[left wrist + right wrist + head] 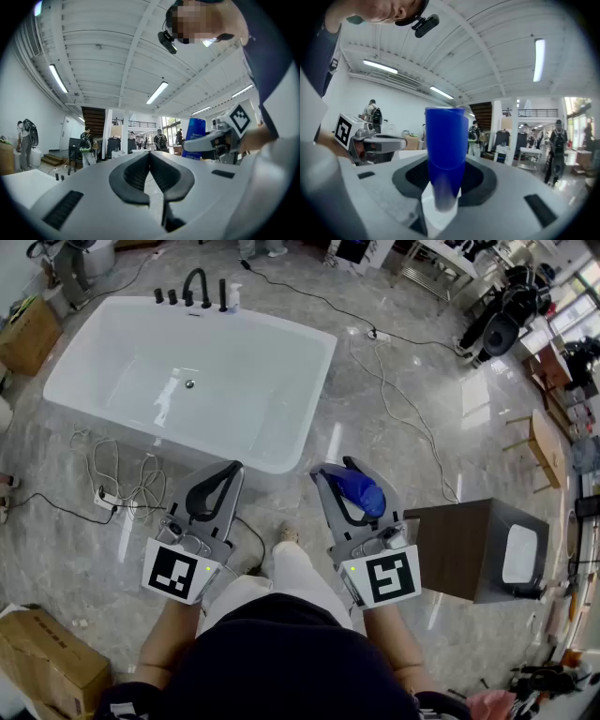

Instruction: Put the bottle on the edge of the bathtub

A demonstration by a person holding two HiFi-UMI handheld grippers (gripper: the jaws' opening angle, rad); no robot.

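**Q:** Near the person's knees, where was the blue plastic bottle [361, 495]?

**A:** Clamped in the right hand-held gripper [339, 474], jaws wide around it. The left hand-held gripper [228, 474] was closed and empty. The white rectangular bathtub [141, 413] lay farther off, so carrying and placing were left.

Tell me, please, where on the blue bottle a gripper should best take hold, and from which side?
Grip the blue bottle across its smooth, straight-sided body, coming from the side, as the right gripper holds it now. The jaws close on opposite sides and the flat far end stands clear, which probably eases setting it on the bathtub edge.
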